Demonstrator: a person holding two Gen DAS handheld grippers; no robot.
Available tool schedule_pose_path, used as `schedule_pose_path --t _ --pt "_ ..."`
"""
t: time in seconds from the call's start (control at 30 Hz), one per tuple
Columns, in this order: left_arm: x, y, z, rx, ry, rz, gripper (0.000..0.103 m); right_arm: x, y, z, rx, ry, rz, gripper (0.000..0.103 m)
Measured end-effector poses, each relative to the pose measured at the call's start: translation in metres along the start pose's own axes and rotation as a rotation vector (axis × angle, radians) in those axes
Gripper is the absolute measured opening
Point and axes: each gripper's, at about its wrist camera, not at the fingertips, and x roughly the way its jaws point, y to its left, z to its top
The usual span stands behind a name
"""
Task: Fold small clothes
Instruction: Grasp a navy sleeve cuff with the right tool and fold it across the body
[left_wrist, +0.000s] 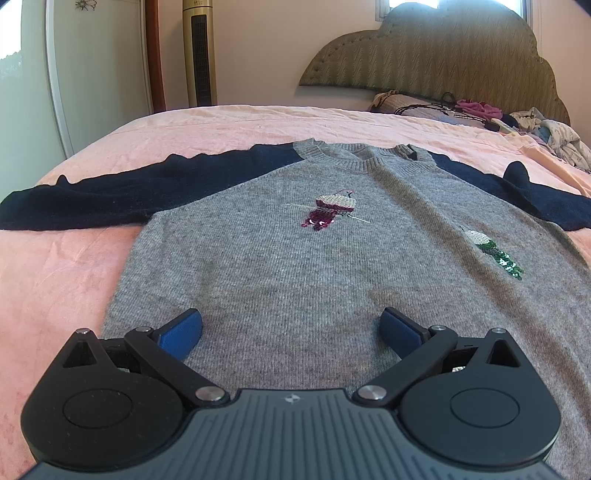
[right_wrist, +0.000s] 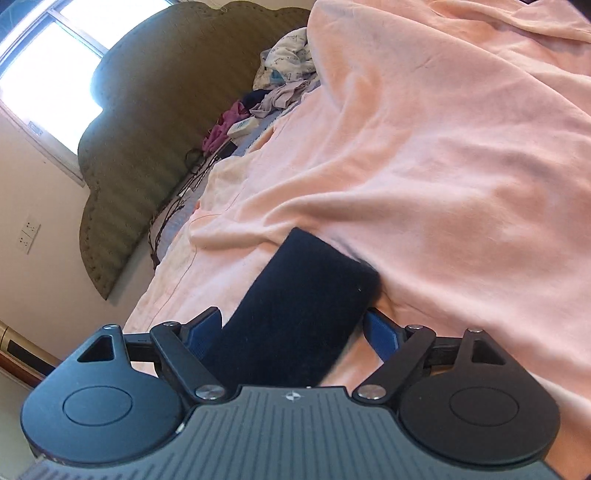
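Both grippers open, left gripper (left_wrist: 291, 325) over sweater (left_wrist: 295, 258), navy sleeve (right_wrist: 295, 317) btwn right gripper (right_wrist: 291, 332) fingers

Both grippers same build. Left gripper (left_wrist: 291, 328): black linkage arms, silver pivot screws, round black discs either side, grey ribbed body with tiny star logo, blue pads (left_wrist: 183, 332). Right gripper (right_wrist: 293, 330): identical, blue pads (right_wrist: 384, 332) half hidden.
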Motion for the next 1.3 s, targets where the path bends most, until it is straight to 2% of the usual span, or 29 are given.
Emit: schedule_pose_path --t 0.03,0.07,0.1,0.13,0.17,0.27,0.37,0.47,0.6,0.67,0.73,0.8,0.83,0.87,0.9,1.03,1.17,1.23,1.27,1.3 --pt "0.0 0.0 0.0 0.0 0.0 0.0 0.103 0.005 0.002 0.001 -0.016 -0.006 -0.002 0.081" --pt "0.0 0.0 0.0 0.0 0.0 0.0 0.103 0.011 0.005 0.004 -0.039 -0.006 -0.017 0.066" --pt "0.0 0.0 0.0 -0.001 0.0 -0.001 0.103 0.016 0.008 0.003 -0.066 -0.005 -0.04 0.043" --pt "0.0 0.0 0.0 0.0 0.0 0.0 0.103 0.019 0.009 0.004 -0.079 -0.003 -0.063 0.031" --pt "0.0 0.0 0.0 0.0 0.0 0.0 0.103 0.02 0.007 0.003 -0.077 -0.001 -0.068 0.014" --pt "0.0 0.0 0.001 -0.002 -0.001 -0.002 0.103 0.006 0.007 0.002 -0.075 -0.031 -0.039 0.014" --pt "0.0 0.0 0.002 -0.006 -0.002 -0.005 0.103 -0.02 0.03 -0.001 -0.126 -0.072 0.029 0.014" --pt "0.0 0.0 0.002 -0.01 -0.004 -0.007 0.103 -0.059 0.082 -0.016 -0.196 -0.075 0.2 0.014" --pt "-0.003 0.0 0.001 -0.015 -0.007 -0.013 0.103 -0.091 0.174 -0.074 -0.325 0.034 0.489 0.014" --pt "-0.003 0.001 0.001 -0.016 -0.007 -0.015 0.103 -0.091 0.213 -0.114 -0.38 0.117 0.578 0.014" --pt "-0.003 0.001 0.001 -0.016 -0.007 -0.016 0.103 -0.082 0.243 -0.157 -0.416 0.207 0.629 0.014" --pt "-0.003 0.001 0.001 -0.016 -0.007 -0.015 0.103 -0.069 0.261 -0.197 -0.434 0.298 0.641 0.022" --pt "-0.003 0.001 0.0 -0.014 -0.006 -0.015 0.103 -0.063 0.265 -0.211 -0.438 0.344 0.634 0.03" --pt "-0.003 0.0 0.0 -0.012 -0.006 -0.014 0.103 -0.059 0.265 -0.22 -0.428 0.378 0.619 0.051" --pt "-0.003 0.0 0.0 -0.011 -0.006 -0.013 0.103 -0.061 0.262 -0.228 -0.408 0.382 0.612 0.056" --pt "-0.003 -0.002 0.001 -0.007 -0.001 -0.01 0.103 -0.086 0.221 -0.233 -0.377 0.379 0.598 0.055" --pt "-0.002 0.001 0.01 -0.019 0.033 -0.037 0.103 -0.099 0.171 -0.237 -0.492 0.337 0.502 0.056" --pt "0.001 0.012 0.023 -0.095 0.079 -0.113 0.103 -0.1 0.149 -0.238 -0.566 0.314 0.454 0.057" --pt "0.003 0.02 0.032 -0.168 0.106 -0.181 0.103 -0.102 0.141 -0.238 -0.579 0.305 0.44 0.057" --pt "0.007 0.032 0.042 -0.261 0.128 -0.282 0.103 -0.1 0.132 -0.236 -0.545 0.316 0.445 0.057"
